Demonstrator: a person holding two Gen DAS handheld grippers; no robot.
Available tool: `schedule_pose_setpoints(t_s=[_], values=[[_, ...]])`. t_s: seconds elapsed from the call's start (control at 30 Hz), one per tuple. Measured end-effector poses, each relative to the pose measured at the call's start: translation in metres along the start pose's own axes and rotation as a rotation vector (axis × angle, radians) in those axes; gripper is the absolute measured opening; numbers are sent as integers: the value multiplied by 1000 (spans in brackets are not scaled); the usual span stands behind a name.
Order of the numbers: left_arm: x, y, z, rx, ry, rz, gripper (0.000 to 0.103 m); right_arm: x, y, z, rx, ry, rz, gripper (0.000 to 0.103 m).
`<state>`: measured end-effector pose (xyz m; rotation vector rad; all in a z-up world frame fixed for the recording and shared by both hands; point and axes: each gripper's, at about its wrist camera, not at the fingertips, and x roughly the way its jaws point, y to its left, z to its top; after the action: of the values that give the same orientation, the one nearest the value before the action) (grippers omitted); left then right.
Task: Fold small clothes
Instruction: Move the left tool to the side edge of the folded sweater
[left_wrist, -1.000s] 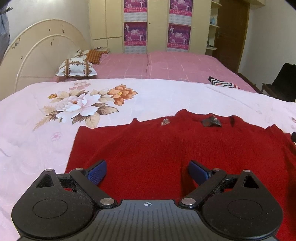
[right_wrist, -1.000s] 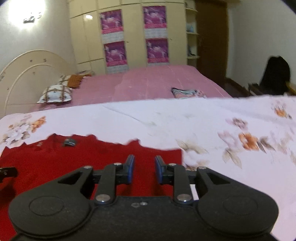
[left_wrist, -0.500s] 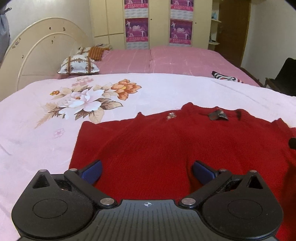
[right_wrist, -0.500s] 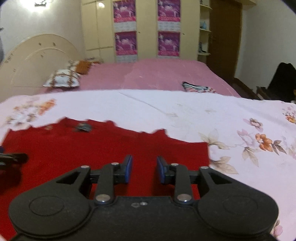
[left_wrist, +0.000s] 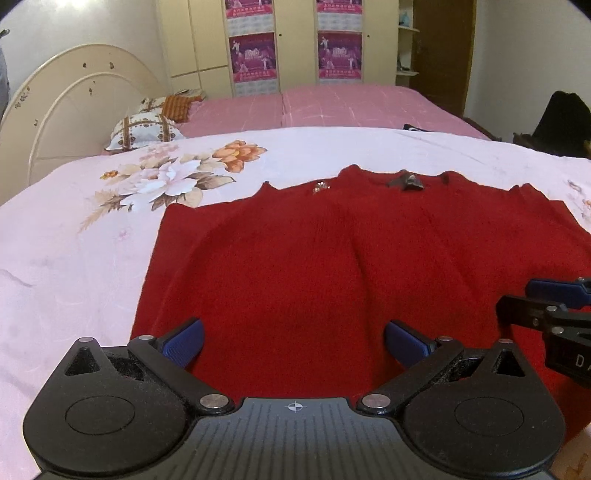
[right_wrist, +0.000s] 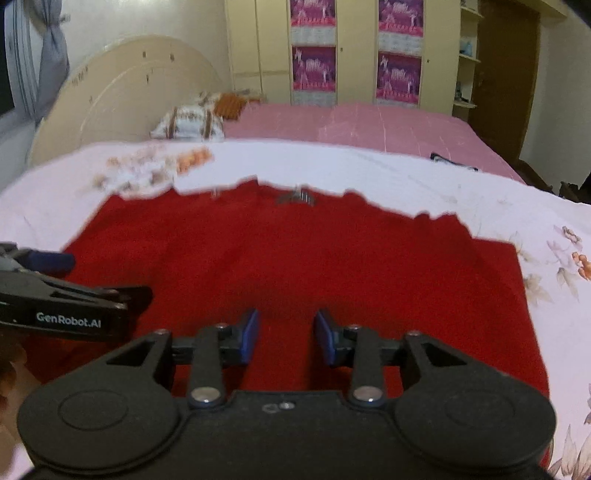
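A red knit sweater (left_wrist: 332, 266) lies flat on the floral bedsheet (left_wrist: 74, 240), neckline at the far side with a dark tag (left_wrist: 406, 181). It also fills the right wrist view (right_wrist: 295, 258). My left gripper (left_wrist: 293, 341) is wide open and empty above the sweater's near left part. My right gripper (right_wrist: 284, 336) is partly open and empty above the near middle of the sweater. The right gripper shows at the right edge of the left view (left_wrist: 554, 306); the left one shows at the left of the right view (right_wrist: 55, 291).
Beyond the sheet is a second bed with a pink cover (left_wrist: 332, 107), pillows (left_wrist: 144, 127) and a cream headboard (left_wrist: 74, 107). Wardrobes with purple posters (left_wrist: 295, 55) stand at the back. A dark chair (left_wrist: 561, 125) is at the far right.
My right gripper has swung left over the sweater, close beside the left gripper, and opened a little wider. The left gripper has shifted slightly and stays wide open.
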<state>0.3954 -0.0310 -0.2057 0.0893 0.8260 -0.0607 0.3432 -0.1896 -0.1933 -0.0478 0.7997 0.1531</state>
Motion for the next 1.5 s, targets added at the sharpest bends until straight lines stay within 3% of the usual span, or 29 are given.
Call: schedule_pose_setpoints(t_s=[0.27,0.6,0.8,1.5], values=[[-19,7,-10,-43,14,-15,103,-20,7,-7,36,-24,18,38],[-30,13,-27,-40,43,-13,103,-20,24,-25,0,35,2,42],[-40,20,-33,-78,65,-34,103,-35,24,-31,26,13,16,45],[-57,33,-60,-198,100,-88,103,-45,25,-40,43,0,23,46]])
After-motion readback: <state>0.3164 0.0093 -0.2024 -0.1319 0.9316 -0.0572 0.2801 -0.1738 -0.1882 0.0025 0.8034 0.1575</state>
